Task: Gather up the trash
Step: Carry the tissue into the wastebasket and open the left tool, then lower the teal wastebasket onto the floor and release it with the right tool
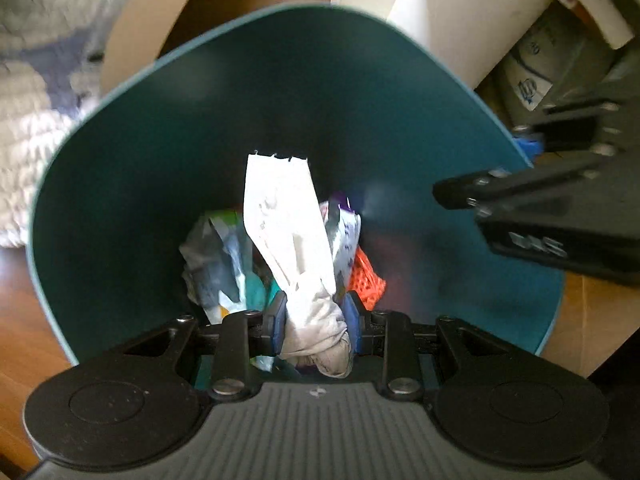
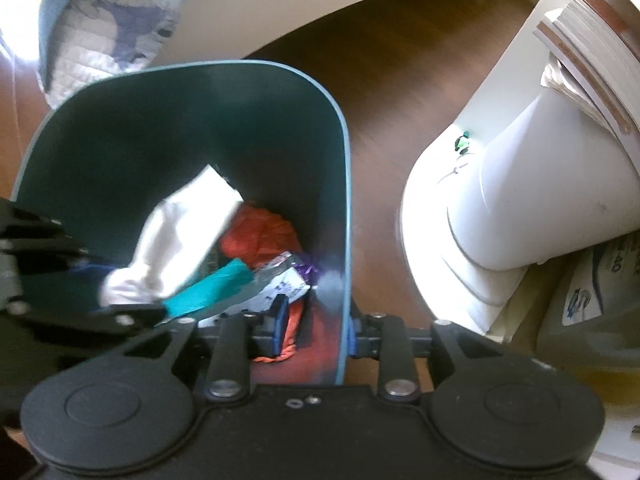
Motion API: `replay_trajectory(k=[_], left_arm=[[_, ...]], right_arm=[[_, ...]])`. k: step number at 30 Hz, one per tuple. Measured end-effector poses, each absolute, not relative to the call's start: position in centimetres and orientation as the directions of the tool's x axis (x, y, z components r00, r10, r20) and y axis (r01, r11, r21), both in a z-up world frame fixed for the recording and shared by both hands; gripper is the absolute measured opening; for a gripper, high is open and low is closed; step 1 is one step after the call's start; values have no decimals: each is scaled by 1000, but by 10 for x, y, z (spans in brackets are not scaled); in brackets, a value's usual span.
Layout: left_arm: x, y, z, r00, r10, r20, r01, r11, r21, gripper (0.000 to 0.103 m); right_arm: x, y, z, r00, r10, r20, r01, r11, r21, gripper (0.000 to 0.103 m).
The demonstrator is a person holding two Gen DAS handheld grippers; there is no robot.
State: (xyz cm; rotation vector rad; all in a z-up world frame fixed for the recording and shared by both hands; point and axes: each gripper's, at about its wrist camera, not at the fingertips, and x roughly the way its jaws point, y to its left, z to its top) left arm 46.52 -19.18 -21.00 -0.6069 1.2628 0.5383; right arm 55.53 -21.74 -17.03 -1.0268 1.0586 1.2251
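A teal trash bin (image 1: 132, 184) stands on the wooden floor, and both grippers point down into it. My left gripper (image 1: 316, 324) is shut on a crumpled white paper bag (image 1: 288, 224) that hangs inside the bin's mouth. Below it lie an orange net (image 1: 366, 276), a purple-and-white wrapper (image 1: 346, 236) and other wrappers. My right gripper (image 2: 316, 326) stands open astride the bin's right wall (image 2: 344, 200), with one pad inside and one outside. In the right wrist view the left gripper (image 2: 104, 284) and the white bag (image 2: 176, 232) show at the left.
A white pail-like container (image 2: 520, 200) lies to the right of the bin, with stacked books (image 2: 592, 48) and a printed plastic bag (image 2: 588, 292) around it. A white knitted blanket (image 1: 24, 144) lies at the left. Bare wooden floor (image 2: 400, 80) runs beyond the bin.
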Motion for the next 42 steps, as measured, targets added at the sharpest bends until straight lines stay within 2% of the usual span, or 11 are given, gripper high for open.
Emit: replay_trajectory(k=[2, 3, 4, 6, 15, 17, 21, 27, 28, 37, 42], left_arm=[[467, -190, -214, 207, 32, -978, -681, 722, -121, 32], [467, -189, -215, 204, 37, -978, -684, 720, -116, 41], [467, -189, -214, 203, 43, -978, -691, 714, -111, 58], [465, -188, -212, 212, 55, -976, -707, 698, -114, 75], [450, -203, -176, 222, 135, -966, -739, 669, -76, 75], [443, -207, -162, 230, 171, -958, -743, 666, -60, 75], [429, -219, -132, 244, 261, -934, -754, 657, -14, 75], [405, -233, -92, 300, 342, -890, -747, 665, 4, 75], [400, -235, -87, 310, 345, -886, -740, 673, 3, 75], [365, -245, -67, 385, 344, -856, -667, 745, -1, 80], [348, -248, -57, 455, 316, -833, -622, 782, -43, 81]], right_arm=[[557, -223, -163, 25, 217, -976, -997, 79, -8, 31], [558, -227, -159, 15, 225, -974, -997, 83, 4, 31], [560, -230, -154, 6, 232, -973, -996, 88, 15, 33], [563, -238, -145, -23, 249, -968, -994, 99, 49, 37], [568, -270, -104, -96, 371, -924, -979, 135, 156, 48], [565, -276, -96, -98, 408, -907, -979, 126, 163, 61], [557, -288, -81, -101, 473, -875, -977, 121, 178, 63], [541, -308, -59, -90, 554, -828, -968, 148, 205, 79], [538, -311, -56, -84, 567, -820, -965, 161, 209, 85], [496, -354, -36, -9, 687, -727, -923, 275, 271, 101], [473, -373, -28, 38, 735, -677, -893, 329, 307, 103]])
